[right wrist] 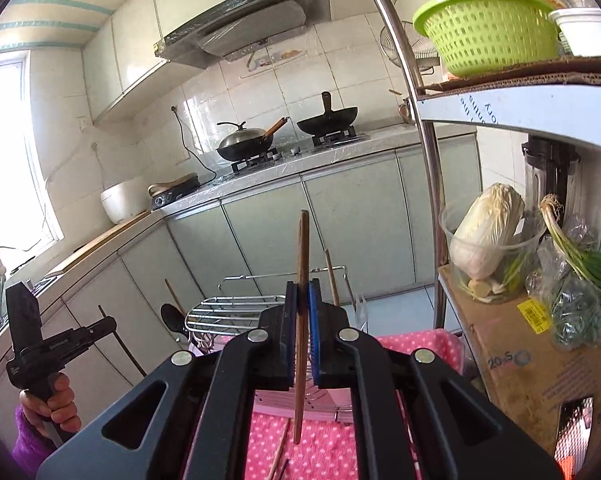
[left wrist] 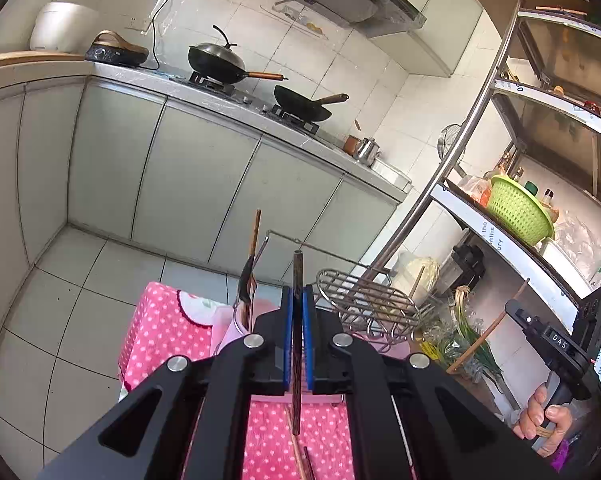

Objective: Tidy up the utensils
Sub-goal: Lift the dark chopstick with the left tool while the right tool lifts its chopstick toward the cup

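Note:
In the left wrist view my left gripper [left wrist: 297, 293] is shut on a dark wooden chopstick [left wrist: 297, 380] that stands nearly upright between the blue pads. My right gripper [right wrist: 302, 289] is shut on a lighter brown chopstick [right wrist: 301, 248], also upright. Both are held above a table with a pink dotted cloth [left wrist: 160, 332] [right wrist: 328, 448]. Loose chopsticks [left wrist: 296, 456] [right wrist: 279, 454] lie on the cloth below. A wire rack [left wrist: 364, 300] [right wrist: 236, 308] stands just beyond the fingers, with a black ladle [left wrist: 245, 280] [right wrist: 172, 316] beside it. Each view shows the other gripper [left wrist: 514, 310] [right wrist: 109, 325] off to the side in a hand.
A kitchen counter [left wrist: 228, 100] with two woks [left wrist: 216, 62] [right wrist: 328, 120] runs along the far wall. A steel shelf unit [left wrist: 452, 168] [right wrist: 424, 160] on the right holds a green basket [right wrist: 488, 36], a cabbage [right wrist: 484, 232], scallions and a cardboard box [right wrist: 512, 356]. Tiled floor lies on the left.

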The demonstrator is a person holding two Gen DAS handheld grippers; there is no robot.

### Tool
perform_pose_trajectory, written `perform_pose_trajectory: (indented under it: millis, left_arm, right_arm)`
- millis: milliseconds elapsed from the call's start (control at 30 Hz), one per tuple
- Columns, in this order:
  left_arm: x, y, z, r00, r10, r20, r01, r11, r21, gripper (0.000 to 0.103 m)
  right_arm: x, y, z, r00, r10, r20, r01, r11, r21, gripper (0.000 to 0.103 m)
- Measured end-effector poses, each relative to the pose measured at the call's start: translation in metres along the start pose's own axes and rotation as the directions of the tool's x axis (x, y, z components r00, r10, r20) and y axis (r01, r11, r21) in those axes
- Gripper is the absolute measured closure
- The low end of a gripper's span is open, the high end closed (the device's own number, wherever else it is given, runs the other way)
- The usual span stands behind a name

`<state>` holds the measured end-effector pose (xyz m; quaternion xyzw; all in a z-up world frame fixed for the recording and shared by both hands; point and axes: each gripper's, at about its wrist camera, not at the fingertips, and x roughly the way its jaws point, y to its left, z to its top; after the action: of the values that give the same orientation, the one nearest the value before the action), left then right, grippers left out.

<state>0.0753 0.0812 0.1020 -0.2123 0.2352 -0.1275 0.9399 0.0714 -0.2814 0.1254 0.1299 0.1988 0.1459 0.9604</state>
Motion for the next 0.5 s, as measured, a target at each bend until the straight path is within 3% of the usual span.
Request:
perform_pose_trajectory:
  millis: [267,500]
  left_arm:
    - [0.002,-0.015,0.035,0.996,0.007,0.086,-0.009,1.000,0.015,0.099]
    - [0.016,-0.015,0.052,0.987,0.059,0.146,-0.064,0.998,0.025,0.099]
  right_arm:
    - [0.000,0.000,0.041,0.995,-0.050,0.086,0.053,0.998,-0.035,0.097]
    - [0.019,-0.002,0.051,0.992,-0.088,0.091,0.095,0.993,-0.066,0.097]
